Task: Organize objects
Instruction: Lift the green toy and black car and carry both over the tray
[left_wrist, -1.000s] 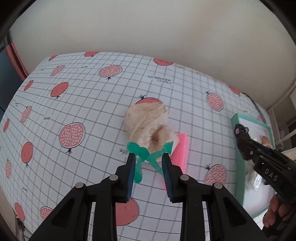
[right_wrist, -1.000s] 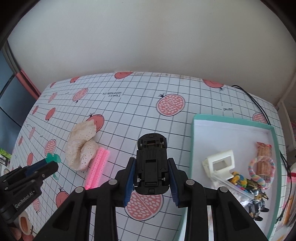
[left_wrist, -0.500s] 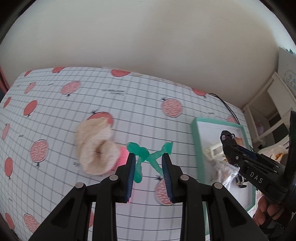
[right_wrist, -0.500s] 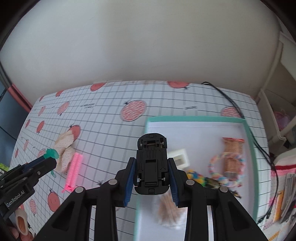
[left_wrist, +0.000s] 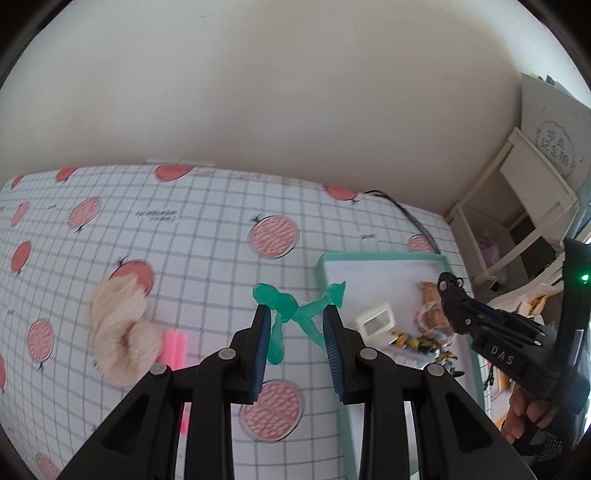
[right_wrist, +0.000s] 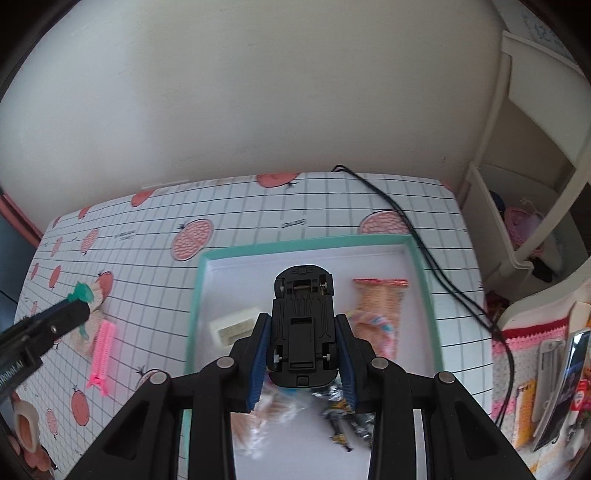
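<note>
My left gripper (left_wrist: 296, 321) is shut on a green plastic toy (left_wrist: 280, 302), held above the tablecloth just left of the teal tray (left_wrist: 384, 256). In the right wrist view my right gripper (right_wrist: 301, 354) is shut on a black toy car (right_wrist: 301, 325), belly up, hanging over the tray's (right_wrist: 306, 242) white inside. Under it lie a white block (right_wrist: 232, 326), a snack packet (right_wrist: 380, 299), a pastel ring (right_wrist: 373, 326), small figures (right_wrist: 343, 413) and a clear bag (right_wrist: 266, 417). A beige fluffy cloth (left_wrist: 118, 332) and a pink comb (left_wrist: 173, 343) rest on the table to the left.
A black cable (right_wrist: 424, 251) runs along the tray's right side to the table edge. A white shelf unit (right_wrist: 517, 221) stands at the right beyond the table. A hand (left_wrist: 524, 417) holds the right gripper's handle. The wall is close behind the table.
Both grippers have swung right. The car has gone from above the table to over the tray. The green toy has left the cloth and comb behind and now hangs near the tray's left rim.
</note>
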